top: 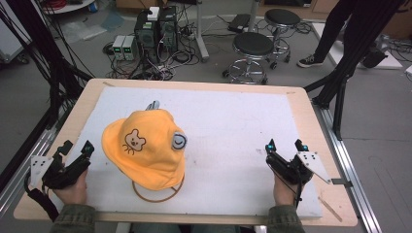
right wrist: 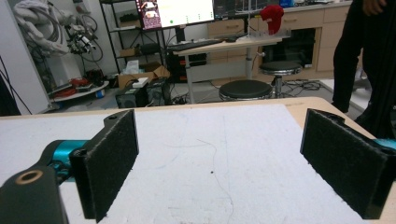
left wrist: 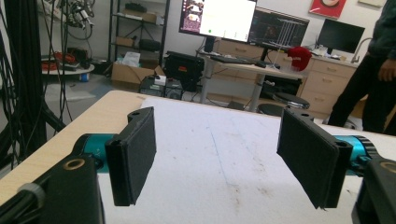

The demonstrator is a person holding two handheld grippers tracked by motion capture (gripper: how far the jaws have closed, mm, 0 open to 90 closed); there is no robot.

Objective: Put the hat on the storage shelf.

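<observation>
Two claws rest wide apart-jawed, gripping nothing: the left gripper (top: 75,147) and right gripper (top: 286,144). Between them, nearer the left one, an orange hat (top: 145,150) sits on a ring stand (top: 158,195), seen from the high view; both gripper views face bare white mat (right wrist: 210,140).

Even, soft overhead light, bright throughout; shadows are faint. All three pictures are slightly soft and grainy. The monitor (left wrist: 218,18) glares white, washed out, and far background details blur in both gripper views.
</observation>
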